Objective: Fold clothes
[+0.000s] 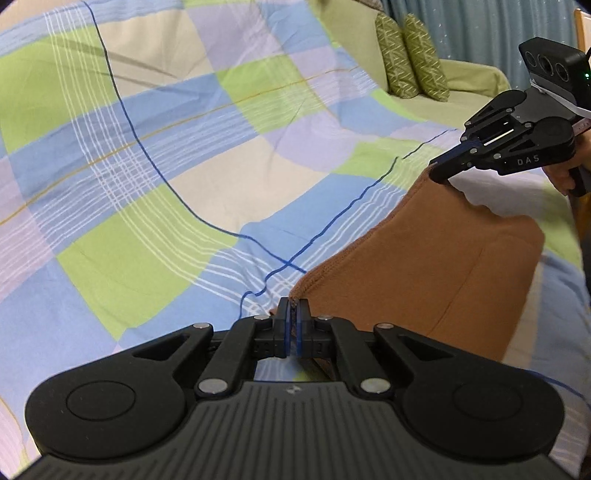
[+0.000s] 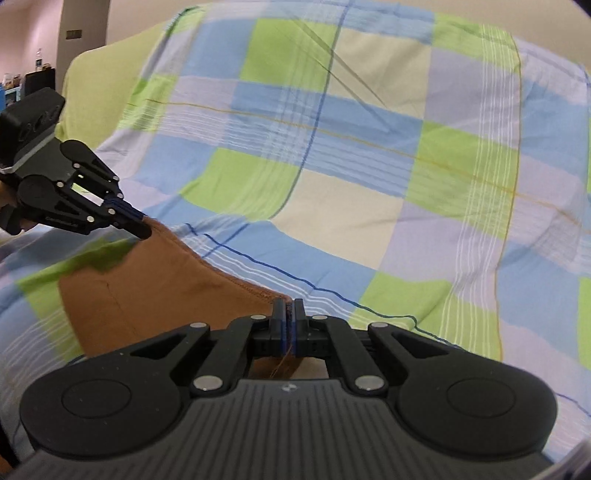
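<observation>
A brown garment (image 1: pixel 436 266) is held up over a checked sheet, stretched between both grippers. My left gripper (image 1: pixel 293 310) is shut on one corner of its hemmed edge. My right gripper (image 1: pixel 437 171) is shut on the other corner, to the upper right in the left wrist view. In the right wrist view the brown garment (image 2: pixel 155 288) runs from my right gripper (image 2: pixel 288 310) to my left gripper (image 2: pixel 142 229) at the left. The garment's lower part hangs down behind the grippers' bodies.
A checked sheet (image 1: pixel 155 155) in blue, green, cream and lilac covers a sofa. Two green patterned cushions (image 1: pixel 410 55) stand at the sofa's far end, before a blue curtain (image 1: pixel 476 26). A room with shelves (image 2: pixel 22 81) shows at the far left.
</observation>
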Motion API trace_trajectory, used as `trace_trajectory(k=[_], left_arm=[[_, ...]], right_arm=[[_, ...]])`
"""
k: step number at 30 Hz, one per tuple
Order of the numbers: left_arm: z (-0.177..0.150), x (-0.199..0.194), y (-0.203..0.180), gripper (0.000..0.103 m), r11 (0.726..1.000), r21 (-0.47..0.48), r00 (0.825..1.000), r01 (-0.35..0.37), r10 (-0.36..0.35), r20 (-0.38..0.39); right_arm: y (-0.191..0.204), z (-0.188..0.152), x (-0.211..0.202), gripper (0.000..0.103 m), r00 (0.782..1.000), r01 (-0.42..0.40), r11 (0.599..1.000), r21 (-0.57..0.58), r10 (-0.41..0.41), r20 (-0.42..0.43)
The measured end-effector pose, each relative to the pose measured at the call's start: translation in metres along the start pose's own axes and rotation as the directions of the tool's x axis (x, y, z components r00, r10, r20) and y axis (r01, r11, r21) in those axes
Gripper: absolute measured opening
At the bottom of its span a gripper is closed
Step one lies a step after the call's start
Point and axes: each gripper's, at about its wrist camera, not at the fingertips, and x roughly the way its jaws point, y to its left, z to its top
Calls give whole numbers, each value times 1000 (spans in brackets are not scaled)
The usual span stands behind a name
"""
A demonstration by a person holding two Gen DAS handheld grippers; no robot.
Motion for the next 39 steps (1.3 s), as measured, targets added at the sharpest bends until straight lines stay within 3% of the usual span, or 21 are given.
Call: trace_trajectory(k=[3, 7, 8, 10, 11, 15, 20, 22, 25, 28, 30, 35, 37, 39], left_arm=[[-5, 18, 2, 0, 1000, 4, 999, 5, -5, -44], [-11, 24, 3, 0, 1000, -24, 999, 2, -3, -44], [-12, 25, 4, 8, 999, -33, 999, -1, -1, -41], [-13, 22, 8, 15, 998, -53, 999, -26, 24, -30], [-13, 19, 11, 15, 997, -63, 999, -42, 40, -26], [-19, -4, 12, 21, 989, -56, 991, -133, 133, -14], [-35, -56, -26, 25, 981, 94, 985, -171, 168, 41], [-43, -73, -54, 29, 967, 196, 986, -161, 150, 68], [-45, -85, -89, 34, 944, 292, 987, -155, 139, 77], [-33, -78, -103, 35, 957, 250, 988, -146, 130, 79], [-23, -67, -105, 35, 973, 186, 988, -137, 122, 91], [-26, -35, -102, 34, 984, 138, 993, -109, 102, 56], [-35, -23, -102, 34, 986, 138, 995, -98, 94, 31], [-39, -25, -99, 34, 989, 119, 996, -88, 84, 39]], right_arm=[[-5, -5, 17, 1, 999, 5, 1000, 5, -5, -32], [-9, -16, 33, 1, 998, -1, 999, 33, 3, -69], [-10, -18, 34, 1, 998, -2, 999, 42, 4, -70], [-13, -21, 36, 6, 998, 3, 998, 61, 1, -67], [-16, -21, 35, 16, 998, 28, 997, 71, -23, -62], [-16, -15, 9, 18, 989, 148, 986, 78, -147, -21], [22, -11, -44, 19, 988, 138, 990, 42, -140, 62], [51, -16, -61, 19, 989, 122, 992, 6, -122, 79], [84, -25, -73, 19, 991, 79, 995, 53, -84, 100], [103, -27, -61, 19, 992, 71, 977, 202, -91, 92], [110, -26, -50, 19, 993, 69, 970, 233, -90, 82], [123, -24, -16, 19, 995, 76, 977, 198, -87, 44], [125, -33, 4, 18, 997, 70, 985, 156, -63, -46], [127, -44, 6, 18, 997, 59, 992, 110, -52, -64]])
